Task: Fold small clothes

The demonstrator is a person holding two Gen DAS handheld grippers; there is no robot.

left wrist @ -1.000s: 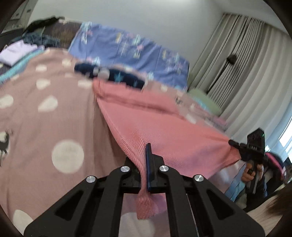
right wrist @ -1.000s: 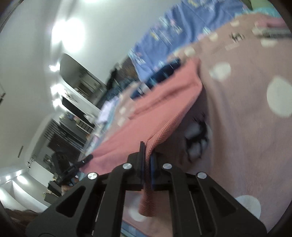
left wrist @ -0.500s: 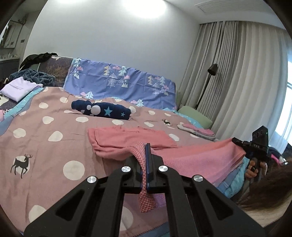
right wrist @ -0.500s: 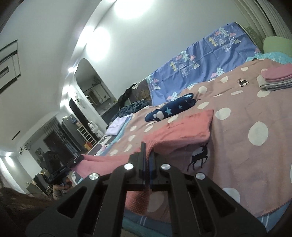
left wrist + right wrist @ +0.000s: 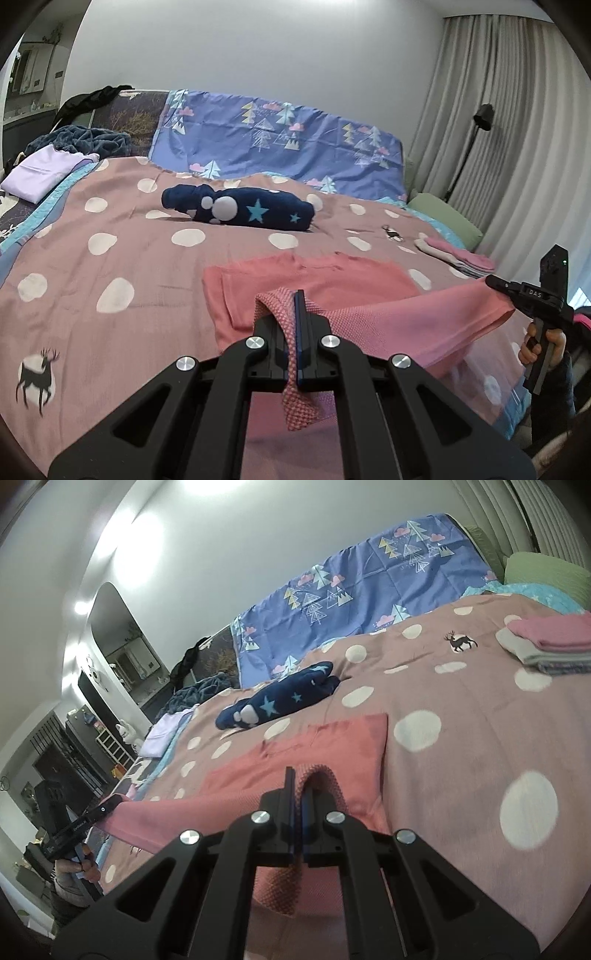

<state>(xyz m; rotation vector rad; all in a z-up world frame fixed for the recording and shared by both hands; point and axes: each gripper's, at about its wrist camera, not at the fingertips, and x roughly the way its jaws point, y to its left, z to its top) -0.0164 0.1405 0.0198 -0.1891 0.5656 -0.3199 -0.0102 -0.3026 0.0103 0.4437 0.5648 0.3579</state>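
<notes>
Both the left gripper [image 5: 297, 314] and the right gripper [image 5: 298, 794] are clamped on the pink garment's [image 5: 314, 284] near edge; far half flat mid-frame on the bed [image 5: 122, 258]; fold unfinished; folded stack [image 5: 546, 642] upper right; navy garment [image 5: 240, 208] awaits.

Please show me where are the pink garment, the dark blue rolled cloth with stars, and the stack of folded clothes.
pink garment [image 5: 317, 280]: left wrist view, flat part lying on the bed.
dark blue rolled cloth [image 5: 258, 210]: left wrist view, middle, by the light blue star.
stack of folded clothes [image 5: 546, 638]: right wrist view, pink top piece.
</notes>
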